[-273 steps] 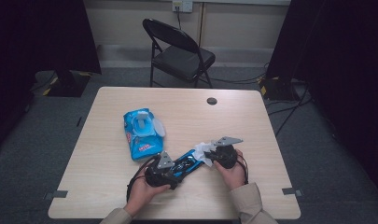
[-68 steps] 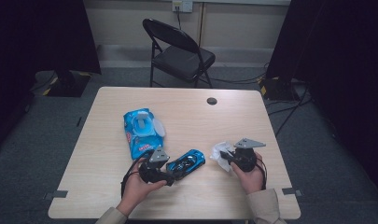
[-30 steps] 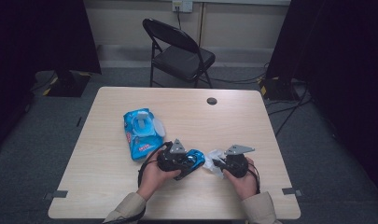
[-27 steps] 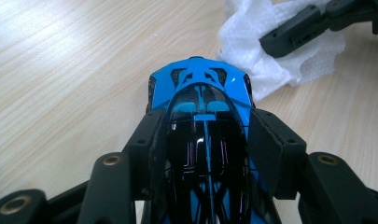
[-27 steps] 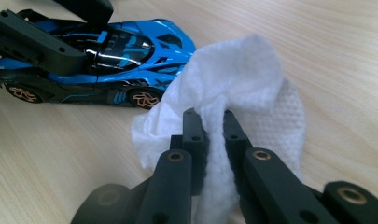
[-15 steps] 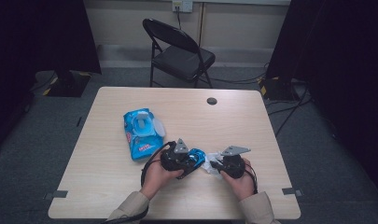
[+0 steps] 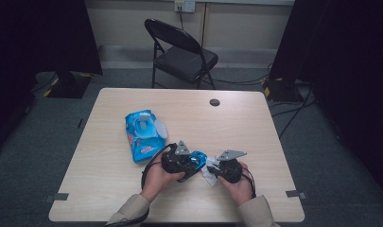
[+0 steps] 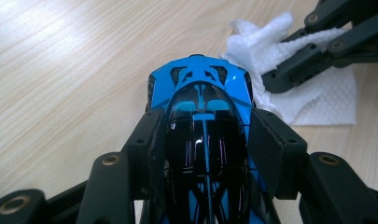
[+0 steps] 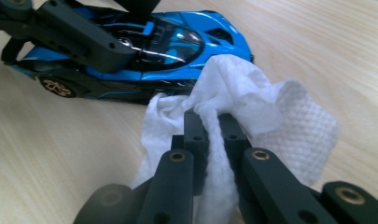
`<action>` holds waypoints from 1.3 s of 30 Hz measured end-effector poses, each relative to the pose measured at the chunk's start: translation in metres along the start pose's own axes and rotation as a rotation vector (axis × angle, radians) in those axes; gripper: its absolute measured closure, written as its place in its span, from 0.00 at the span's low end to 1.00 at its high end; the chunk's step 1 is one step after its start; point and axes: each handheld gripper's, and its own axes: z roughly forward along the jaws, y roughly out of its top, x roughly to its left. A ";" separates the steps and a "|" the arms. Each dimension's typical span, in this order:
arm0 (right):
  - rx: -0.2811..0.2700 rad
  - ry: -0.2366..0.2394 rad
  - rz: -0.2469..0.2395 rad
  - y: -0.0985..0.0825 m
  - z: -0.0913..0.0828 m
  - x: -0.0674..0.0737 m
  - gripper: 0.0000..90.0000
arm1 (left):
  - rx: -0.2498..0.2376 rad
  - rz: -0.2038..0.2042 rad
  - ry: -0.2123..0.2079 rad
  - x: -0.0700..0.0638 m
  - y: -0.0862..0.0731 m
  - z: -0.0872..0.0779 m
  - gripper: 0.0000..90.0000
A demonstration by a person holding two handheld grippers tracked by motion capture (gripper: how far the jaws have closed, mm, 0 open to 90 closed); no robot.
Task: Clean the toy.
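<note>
Gripping blue toy car point(image 8: 203, 135) lengthwise, nose toward white wipe point(image 9: 252, 112), both on table point(image 7: 108, 189).

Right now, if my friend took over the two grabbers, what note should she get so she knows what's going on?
Left gripper: shut on the blue toy car, jaws on both its sides, car resting on the table.
Right gripper: shut on a white wipe, whose bunched end touches the car's side near one end.
Wipe pack: on the table to the left of the car, lid flipped open.
Done: wipe pulled, car gripped, wipe brought to the car.
Left: probably rubbing the wipe over the rest of the car, then setting both down. How much is already cleaned can't be told.
</note>
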 end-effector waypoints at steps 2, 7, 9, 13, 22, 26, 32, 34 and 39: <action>0.004 0.011 -0.011 0.001 0.001 0.003 0.95 | 0.002 0.001 0.002 0.000 0.000 0.000 0.53; 0.009 0.037 -0.033 0.002 0.003 0.013 0.95 | 0.003 0.003 0.004 -0.001 0.000 0.000 0.53; 0.012 0.039 -0.042 0.003 0.004 0.016 0.95 | 0.004 0.002 0.004 0.000 0.000 -0.001 0.53; 0.010 0.065 -0.039 0.003 0.006 0.020 0.96 | 0.004 0.003 0.000 0.000 -0.001 -0.001 0.53; 0.018 0.110 -0.094 0.007 0.012 0.038 0.96 | 0.008 0.002 0.000 0.000 -0.001 -0.003 0.53; 0.016 0.142 -0.102 0.007 0.014 0.043 0.96 | 0.003 0.000 0.001 0.000 -0.001 -0.002 0.53; 0.018 0.175 -0.119 0.008 0.017 0.052 0.96 | 0.000 0.000 0.002 0.000 -0.002 -0.002 0.53; 0.016 0.188 -0.127 0.008 0.018 0.056 0.96 | 0.001 0.000 0.002 0.000 -0.002 -0.002 0.53; 0.021 0.202 -0.143 0.009 0.020 0.064 0.96 | 0.001 0.002 0.002 0.000 -0.002 -0.002 0.53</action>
